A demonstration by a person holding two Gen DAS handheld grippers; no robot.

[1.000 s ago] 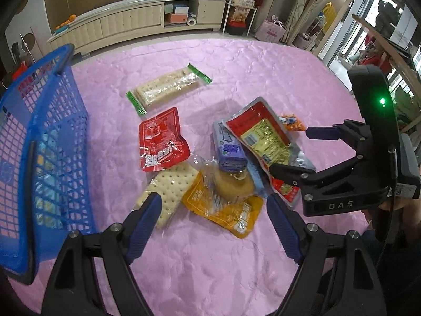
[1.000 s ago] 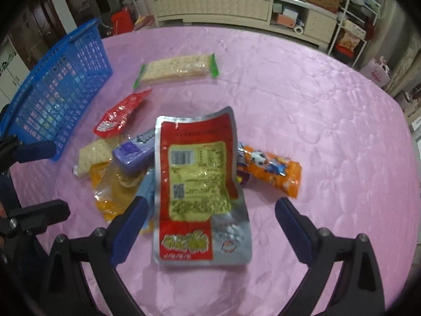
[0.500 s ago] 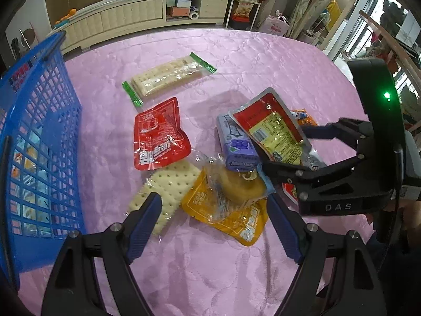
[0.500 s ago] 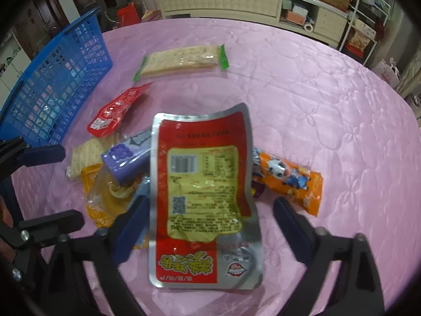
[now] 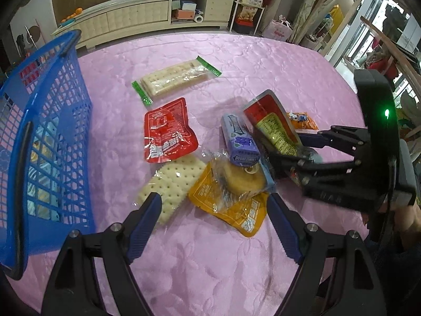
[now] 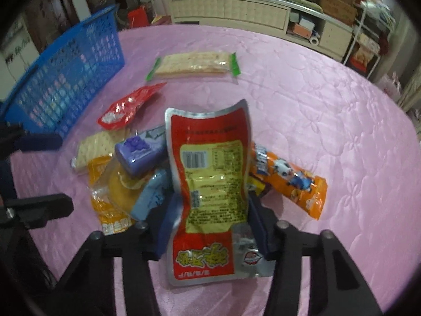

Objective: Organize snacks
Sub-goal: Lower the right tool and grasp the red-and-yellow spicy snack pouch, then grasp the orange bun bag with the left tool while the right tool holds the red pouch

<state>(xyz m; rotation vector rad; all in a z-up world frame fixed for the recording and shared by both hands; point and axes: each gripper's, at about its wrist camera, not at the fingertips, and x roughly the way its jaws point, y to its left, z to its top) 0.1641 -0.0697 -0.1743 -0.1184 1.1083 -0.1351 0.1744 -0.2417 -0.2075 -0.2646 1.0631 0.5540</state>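
Evidently, the pick-up step is in hand: the right claw (image 6: pixel 210 205) has just been closing its jaws, and they are now pinching the red-and-silver pouch (image 6: pixel 210 168) by its two long edges, the foil buckling between the pads. The pouch's near end is lying between the claw's fingers, its far end tilting up over the snack pile near the middle of the bench (image 6: pixel 329 84).

Just beside it are lying the purple packet (image 6: pixel 139 150), on its left, and the orange cartoon wrapper (image 6: pixel 292 181), on its right; whether either is touching the pouch cannot be told.

The left claw (image 5: pixel 213 210) is hanging spread and holding nothing, its blue fingertips flanking the yellow pouch (image 5: pixel 236 213) and the cracker packet (image 5: pixel 171 181) without touching them.

The blue basket (image 5: pixel 58 121) is standing at the bench's left edge, well apart from the held pouch.

Judged from this, the next move is calling for a clean lift clear of the neighbouring packets, then a carry leftward over the basket rim before release.
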